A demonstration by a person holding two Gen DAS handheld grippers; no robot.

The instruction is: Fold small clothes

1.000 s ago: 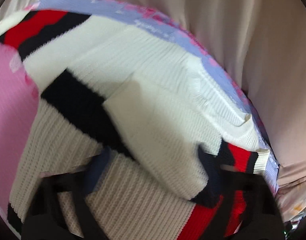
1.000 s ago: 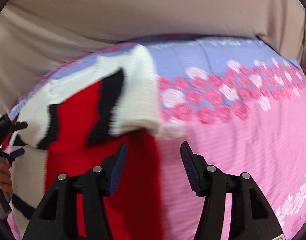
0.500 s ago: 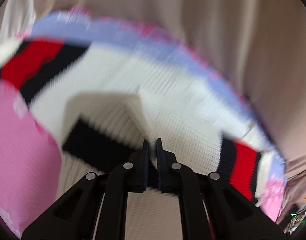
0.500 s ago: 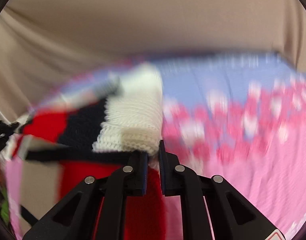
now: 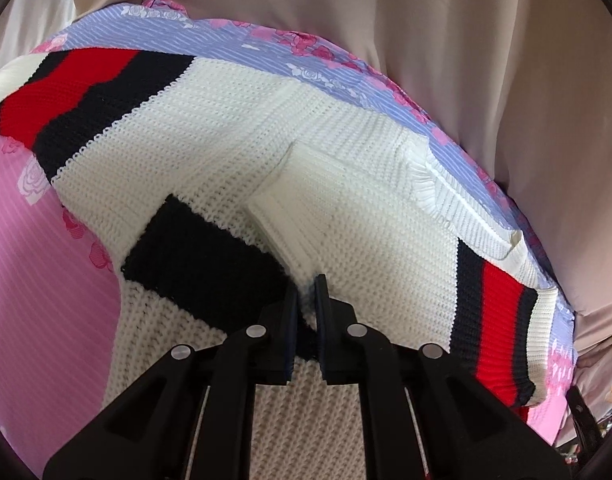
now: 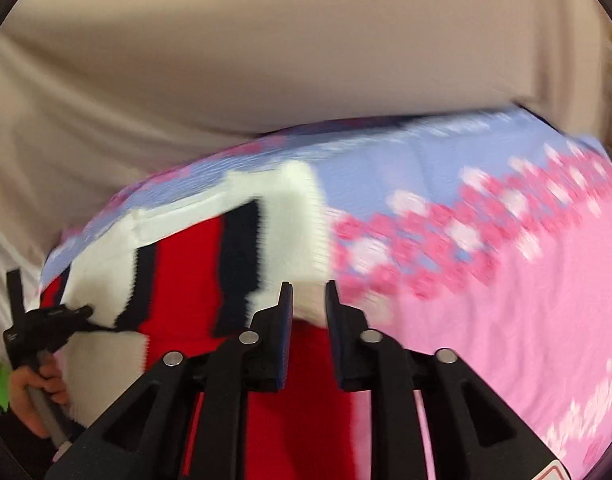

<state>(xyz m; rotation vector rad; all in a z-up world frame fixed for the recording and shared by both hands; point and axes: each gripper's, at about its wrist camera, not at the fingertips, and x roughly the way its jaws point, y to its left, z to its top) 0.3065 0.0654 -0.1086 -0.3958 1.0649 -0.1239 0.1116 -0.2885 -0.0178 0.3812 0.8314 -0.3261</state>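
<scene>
A small knit sweater (image 5: 241, 128), white with black and red stripes, lies on a pink and blue floral sheet (image 5: 33, 248). My left gripper (image 5: 306, 292) is shut on a fold of the sweater, where a black band meets the white cuff. In the right wrist view the sweater (image 6: 185, 264) lies left of centre, blurred. My right gripper (image 6: 309, 300) pinches the white sleeve end of it, with the jaws a little apart. The left gripper (image 6: 57, 316) shows at that view's left edge, on the sweater.
A beige curtain (image 5: 426, 40) hangs behind the far edge of the bed. The floral sheet (image 6: 506, 280) stretches to the right of the sweater. A hand (image 6: 29, 392) holds the left tool's handle at the right view's left edge.
Both grippers were open a second ago and have closed on the sweater. The right jaws stand a little wider than half a second ago. The sleeve ends have been lifted and carried over the sweater body.
</scene>
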